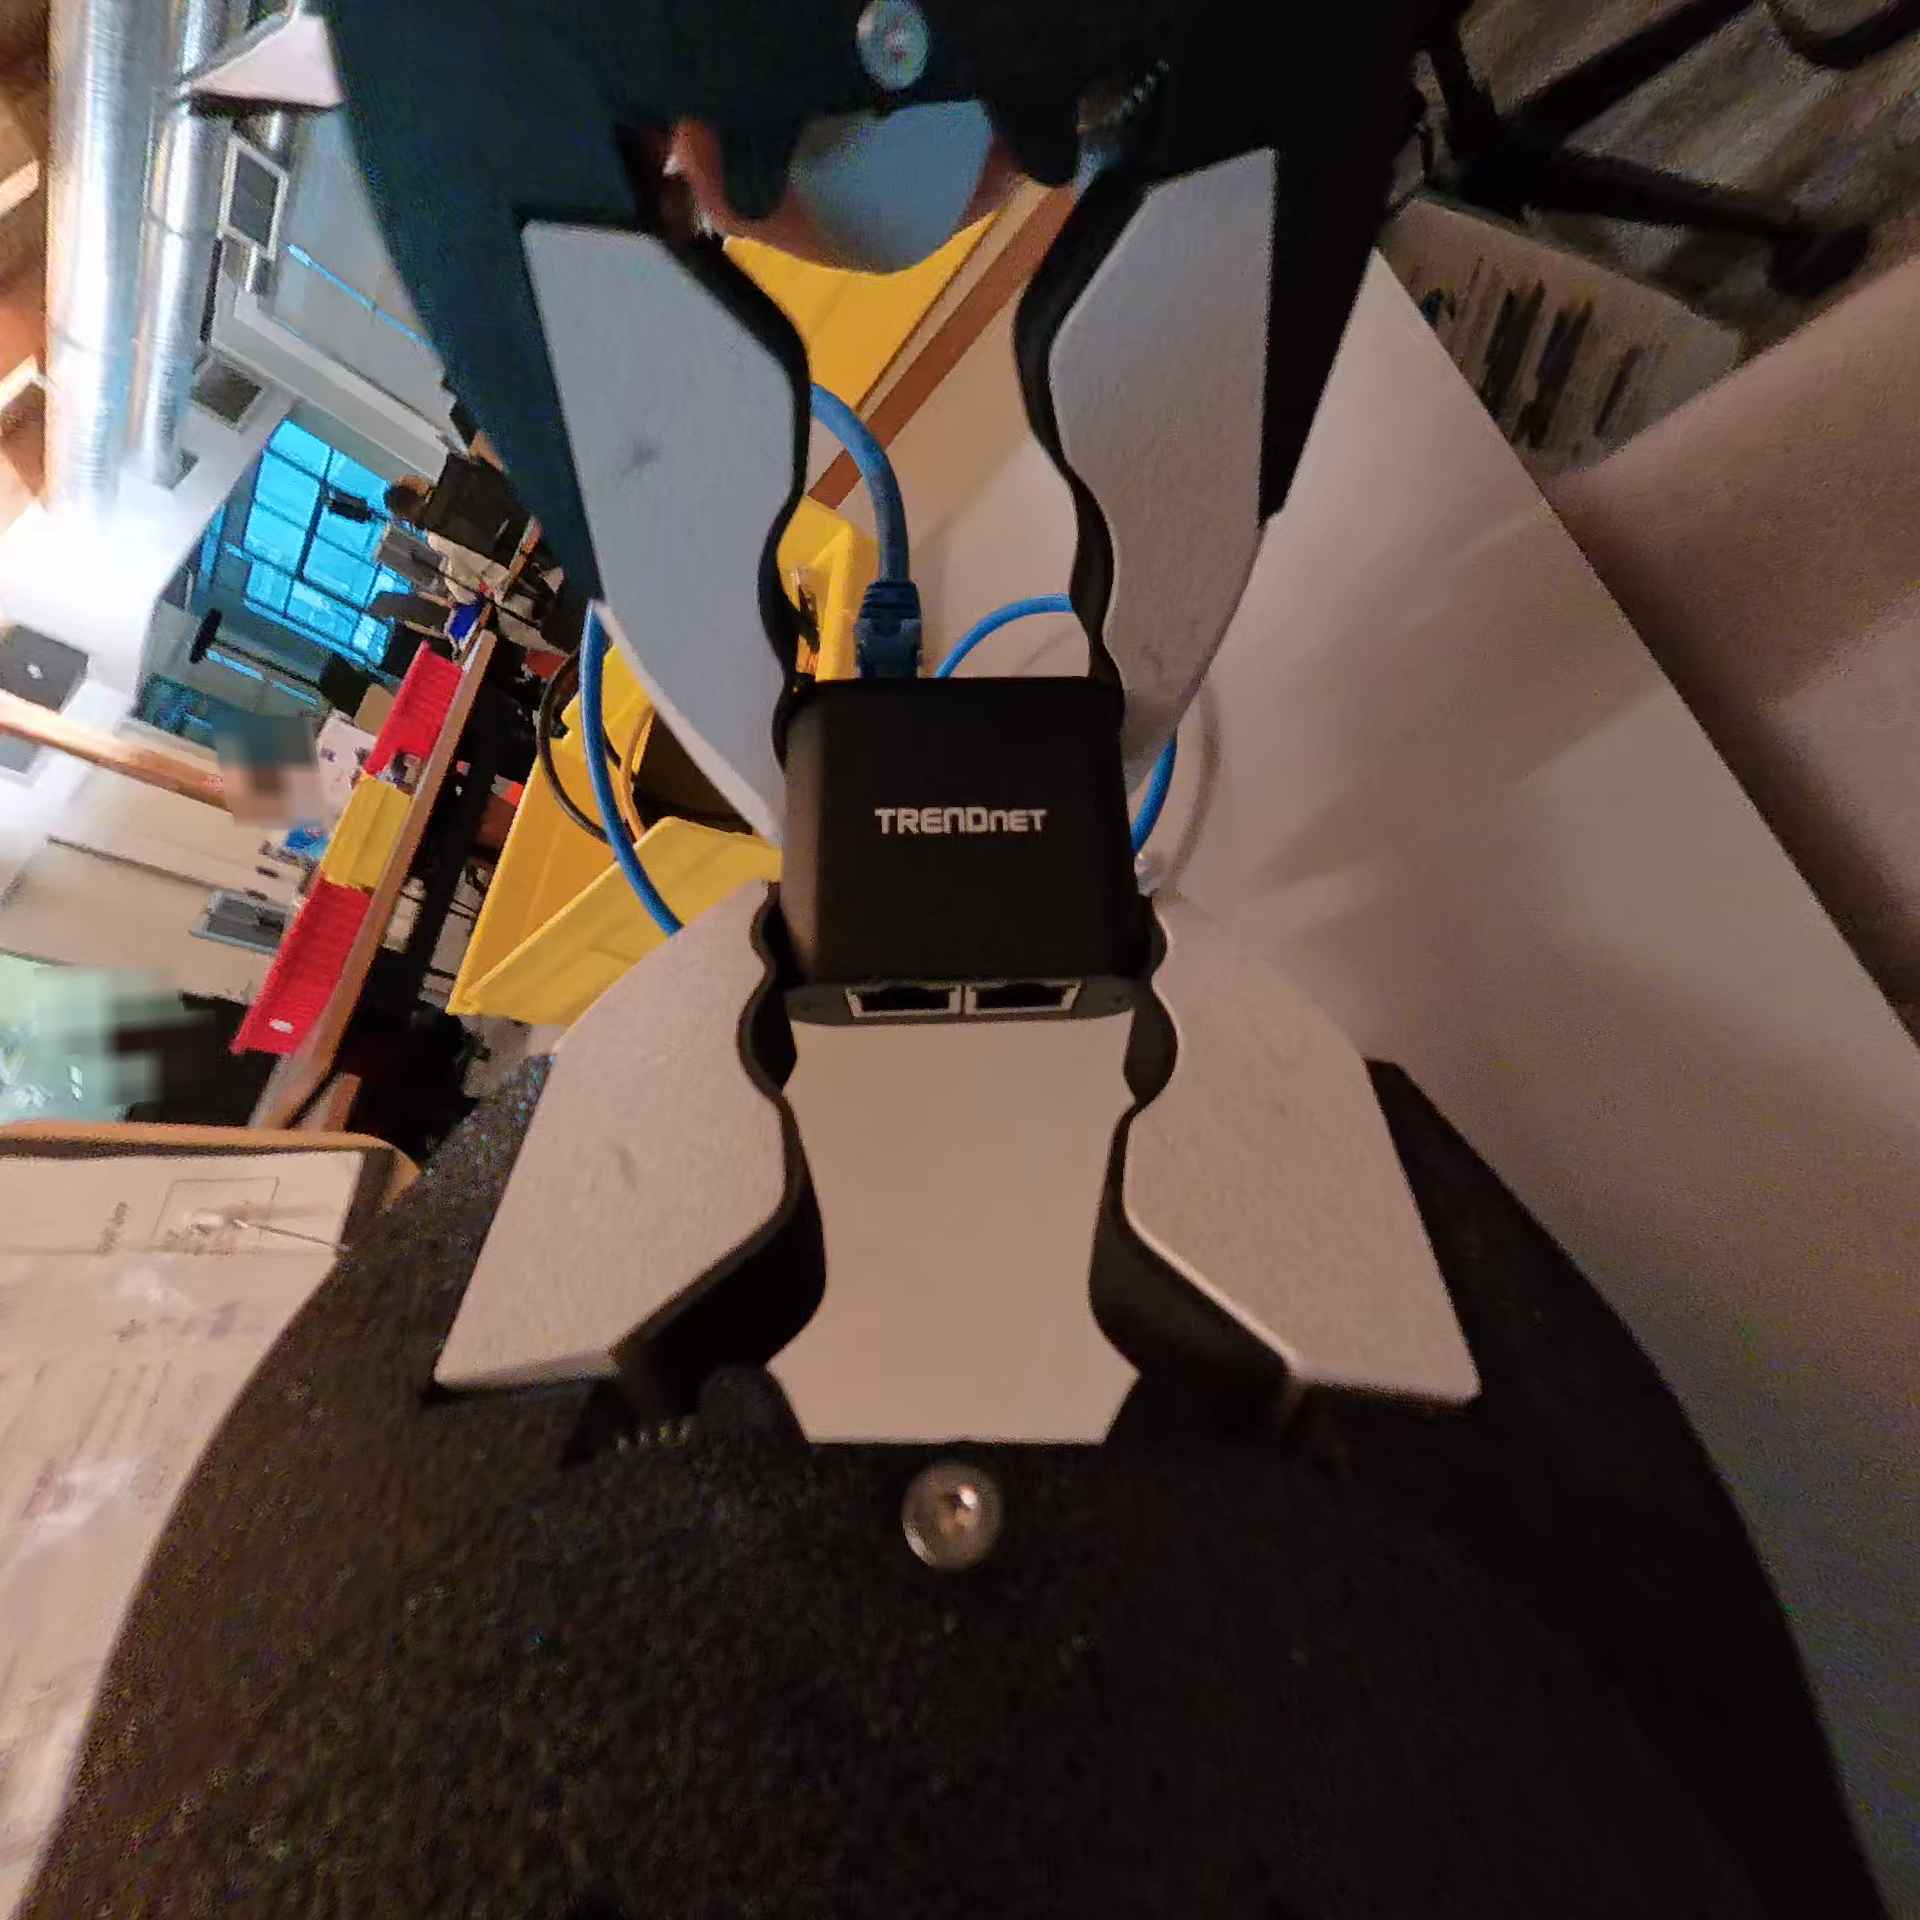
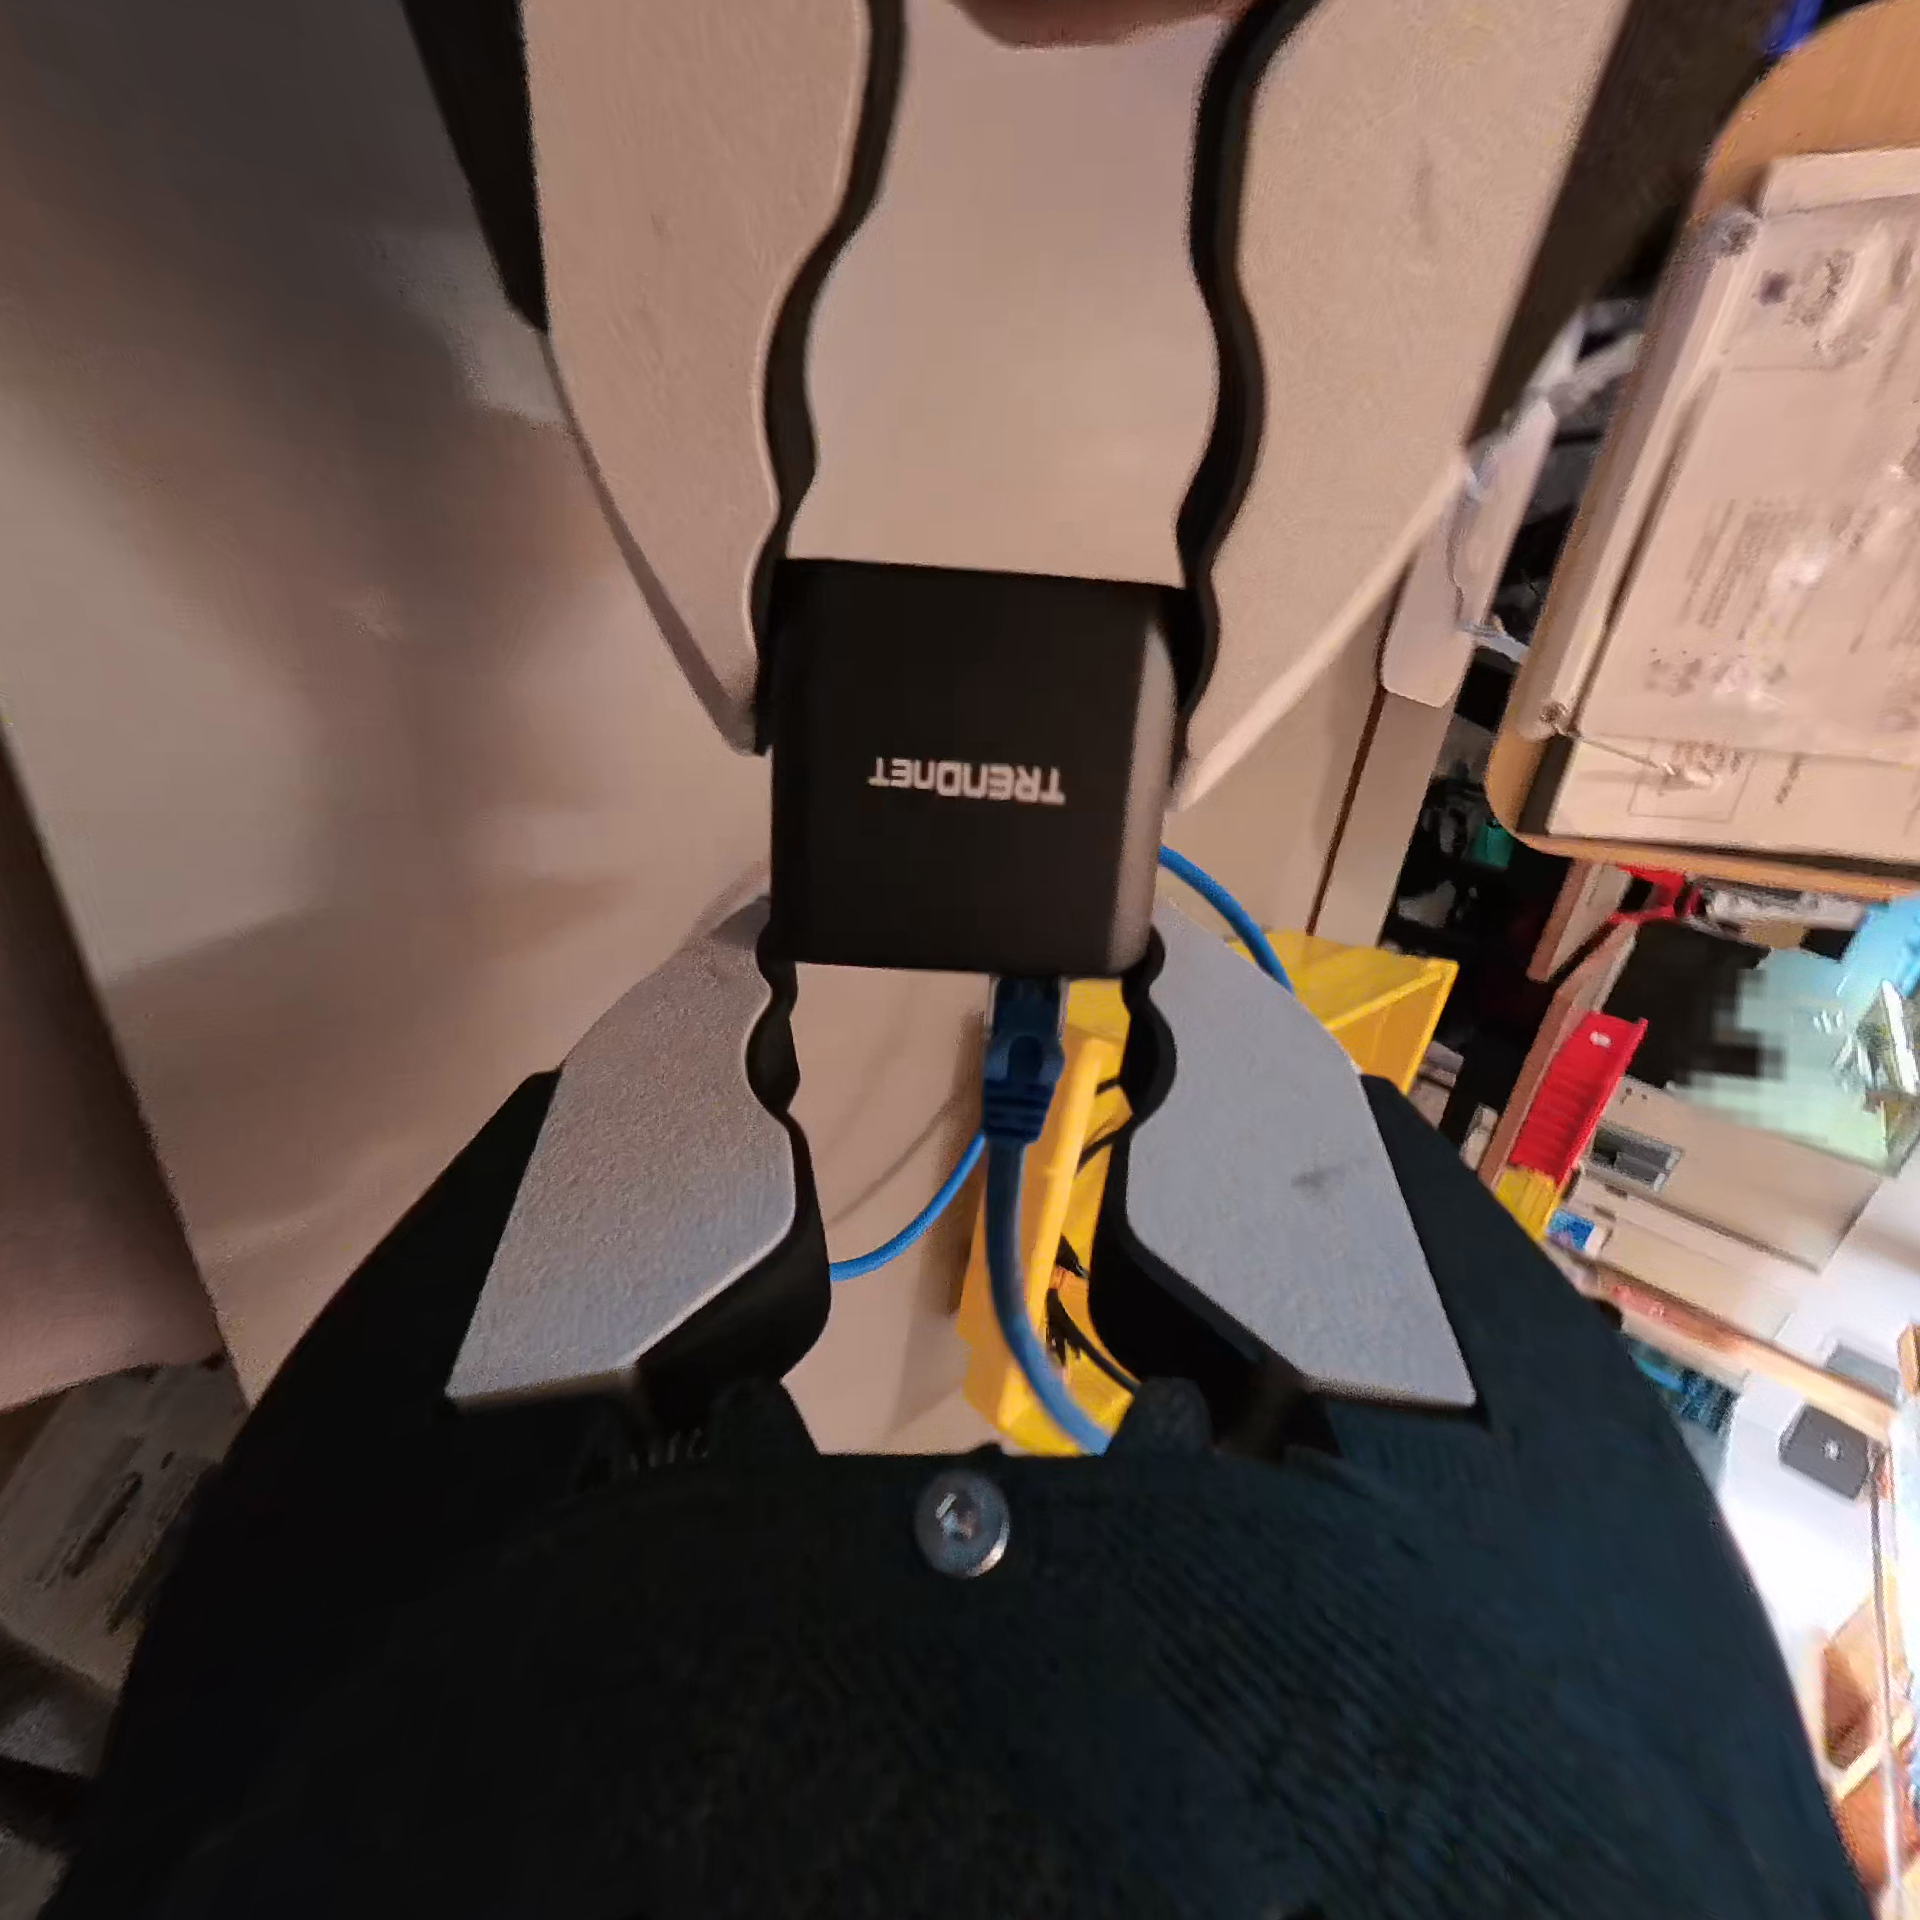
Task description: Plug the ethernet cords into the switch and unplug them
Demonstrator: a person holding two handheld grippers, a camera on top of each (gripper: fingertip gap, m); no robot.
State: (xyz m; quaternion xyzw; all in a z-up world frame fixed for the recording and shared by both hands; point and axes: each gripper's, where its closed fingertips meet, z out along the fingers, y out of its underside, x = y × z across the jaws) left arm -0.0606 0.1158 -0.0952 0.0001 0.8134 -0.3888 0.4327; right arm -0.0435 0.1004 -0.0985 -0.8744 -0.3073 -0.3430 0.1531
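A small black switch (image 1: 956,821) is held in the air between both grippers. My left gripper (image 1: 961,935) is shut on its near end, where two empty ports (image 1: 904,1000) face the left wrist camera. My right gripper (image 1: 951,691) comes from the opposite side and is shut on the far end. In the right wrist view the switch (image 2: 956,769) sits between my right gripper (image 2: 961,956) below and the left gripper (image 2: 977,623) above. A blue ethernet plug (image 2: 1023,1070) sits in the switch's port on the right gripper's side, also seen in the left wrist view (image 1: 886,623). Its blue cord (image 2: 1008,1278) loops away.
A white tabletop (image 1: 1455,831) lies behind the switch. A yellow bin (image 1: 582,914) holds cables beside it. Red and yellow bins (image 1: 343,883) line a wooden bench farther off. A cardboard box (image 1: 156,1299) is close on the left. A person in dark clothing (image 1: 520,156) stands behind.
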